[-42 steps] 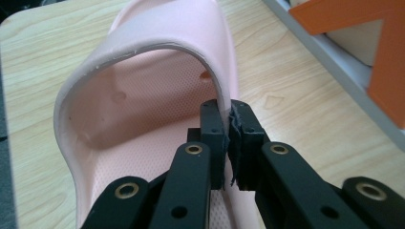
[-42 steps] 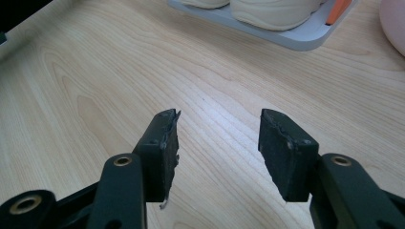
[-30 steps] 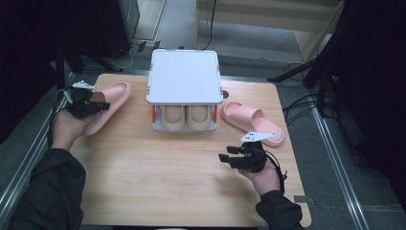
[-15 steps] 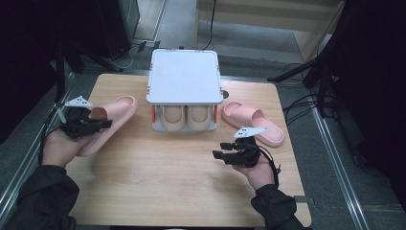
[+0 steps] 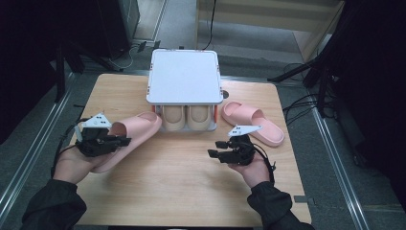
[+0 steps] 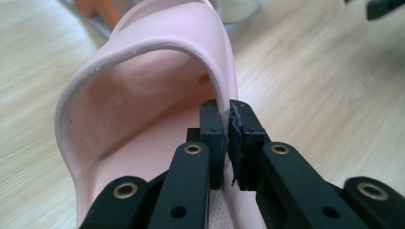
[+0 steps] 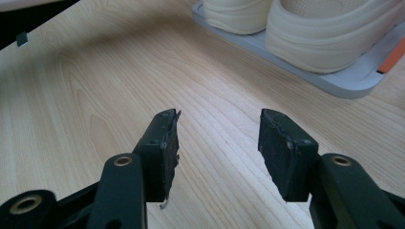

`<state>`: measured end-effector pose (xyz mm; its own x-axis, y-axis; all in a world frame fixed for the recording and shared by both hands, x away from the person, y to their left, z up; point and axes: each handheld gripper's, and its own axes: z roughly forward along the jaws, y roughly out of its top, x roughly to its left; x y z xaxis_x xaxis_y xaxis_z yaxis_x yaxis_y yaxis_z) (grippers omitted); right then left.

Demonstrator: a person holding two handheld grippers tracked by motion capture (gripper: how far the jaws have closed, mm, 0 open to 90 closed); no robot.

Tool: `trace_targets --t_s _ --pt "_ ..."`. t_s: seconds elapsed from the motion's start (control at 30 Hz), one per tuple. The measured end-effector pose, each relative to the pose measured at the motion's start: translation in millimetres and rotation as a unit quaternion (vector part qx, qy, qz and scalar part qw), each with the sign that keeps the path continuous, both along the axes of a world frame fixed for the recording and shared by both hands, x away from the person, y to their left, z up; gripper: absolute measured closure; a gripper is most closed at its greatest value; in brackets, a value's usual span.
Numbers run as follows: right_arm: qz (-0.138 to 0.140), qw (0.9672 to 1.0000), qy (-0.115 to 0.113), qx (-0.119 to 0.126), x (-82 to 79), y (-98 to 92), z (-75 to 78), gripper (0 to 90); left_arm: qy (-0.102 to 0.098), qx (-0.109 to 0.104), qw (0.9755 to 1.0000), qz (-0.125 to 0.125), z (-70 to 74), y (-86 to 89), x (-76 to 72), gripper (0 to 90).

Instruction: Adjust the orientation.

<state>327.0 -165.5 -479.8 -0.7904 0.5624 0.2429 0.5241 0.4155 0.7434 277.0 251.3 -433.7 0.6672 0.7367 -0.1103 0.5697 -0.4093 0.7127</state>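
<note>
Sleeves: we see two dark sleeves at the near edge of the high view, one per forearm.
Left gripper (image 5: 125, 140): we hold it at the near left of the table (image 5: 182, 191); its jaws are pinched tight on the strap edge of the pink slipper (image 5: 129, 132), the rubber squeezed thin between the pads, as the left gripper view shows (image 6: 226, 138).
Pink slipper, look: we see soft matte pale pink rubber, a wide arched strap with a paler rim, a finely dotted footbed and small round marks inside the strap (image 6: 143, 95).
Pink slipper, place: we have it lying slantwise, heel toward our left hand, toe just beside the front left corner of the rack (image 5: 184, 76); whether the sole rests on the wood we cannot tell.
Right gripper (image 5: 214, 148): we hold it near the right middle of the table, jaws standing wide apart with bare wood between them (image 7: 217, 143), touching nothing.
Second pink slipper (image 5: 253, 122): we see it flat on the table beyond the right gripper, to the right of the rack.
Rack: we see a white flat top on orange posts, with cream shoes (image 5: 186, 117) on its lower tray.
Count: we count two grippers, two pink slippers, two cream shoes, one rack, one table.
</note>
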Motion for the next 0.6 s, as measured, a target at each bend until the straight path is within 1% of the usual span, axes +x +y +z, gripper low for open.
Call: trace_targets --t_s 0.03,0.1,0.13,0.17,0.23,0.3,0.33,0.37,0.43,0.5,0.53,0.6 --pt "0.0 1.0 0.0 -0.001 -0.3 0.6 0.0 48.9 0.002 0.002 1.0 -0.006 -1.2 -4.1 0.1 84.8" --pt "0.001 1.0 0.0 -0.001 -0.6 1.3 -0.2 49.1 0.008 -0.003 0.9998 -0.017 -4.3 -10.3 1.5 84.8" --pt "0.002 1.0 0.001 -0.002 -0.8 1.6 -0.3 49.4 0.011 -0.004 0.9996 -0.025 -7.2 -15.5 2.3 84.8" --pt "0.003 1.0 0.001 -0.004 -0.9 2.2 -0.7 49.7 0.011 -0.002 0.9995 -0.028 -9.2 -19.1 2.6 84.8" --pt "0.003 1.0 0.002 -0.006 -1.3 3.2 -1.3 49.8 0.02 -0.002 0.9988 -0.044 -14.7 -29.1 3.5 84.8" --pt "0.004 1.0 0.001 -0.006 -1.3 4.1 -1.6 50.0 0.021 -0.003 0.9985 -0.051 -18.1 -35.8 2.5 84.8" --pt "0.003 1.0 0.001 -0.007 -1.6 4.7 -1.6 50.1 0.022 0.0 0.9982 -0.056 -19.4 -39.0 1.8 84.7" --pt "0.004 1.0 0.001 -0.007 -1.7 5.1 -1.6 50.4 0.019 0.005 0.998 -0.06 -19.7 -40.8 1.0 84.7" --pt "0.005 1.0 0.001 -0.008 -2.1 6.1 -1.8 50.5 0.019 0.002 0.9978 -0.063 -20.0 -42.3 -0.5 85.0" --pt "0.007 0.9999 -0.001 -0.008 -2.0 6.9 -2.3 50.5 0.022 -0.006 0.9972 -0.07 -20.5 -43.6 -2.3 85.2" --pt "0.008 0.9999 0.0 -0.008 -2.1 7.3 -2.3 50.5 0.024 -0.004 0.9969 -0.075 -20.6 -44.7 -3.3 85.2" --pt "0.008 0.9999 0.001 -0.009 -2.3 7.8 -2.4 50.5 0.022 -0.006 0.9966 -0.079 -21.5 -48.6 -5.9 85.1"
